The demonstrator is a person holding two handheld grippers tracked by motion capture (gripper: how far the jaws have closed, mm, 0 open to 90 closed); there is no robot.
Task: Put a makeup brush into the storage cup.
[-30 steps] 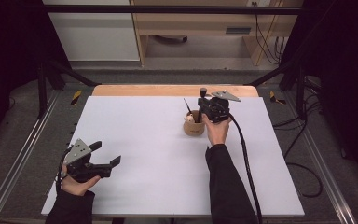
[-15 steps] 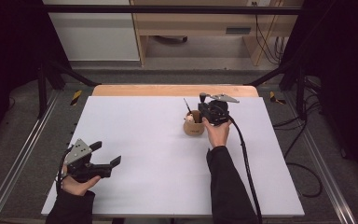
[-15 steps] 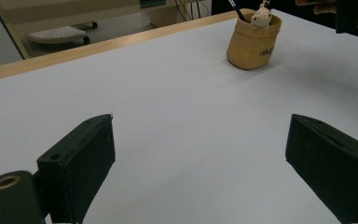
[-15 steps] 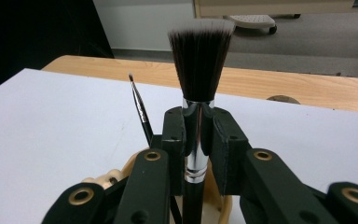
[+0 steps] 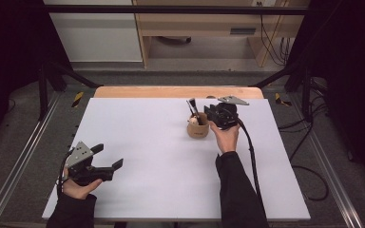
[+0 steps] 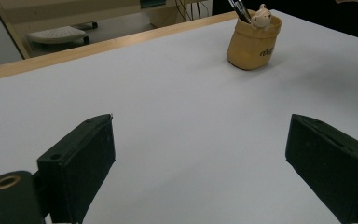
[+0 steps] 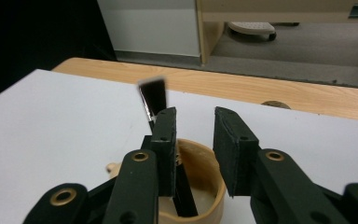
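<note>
Brush (image 7: 152, 95) stands in a tan cup (image 5: 197, 129) far across the table (image 5: 147, 156); right gripper (image 7: 195, 135) hovers above the cup, fingers parted and empty. Left gripper (image 6: 200, 163) open. A nudge could tip the cup.

Small tan round holder cup (image 5: 197, 128) upright on white table, far side, right of centre; dark lettering on front. Black-bristled brush (image 5: 192, 108) stands tilted inside, beside pale figurine (image 6: 262, 17), possibly animal-shaped.
</note>
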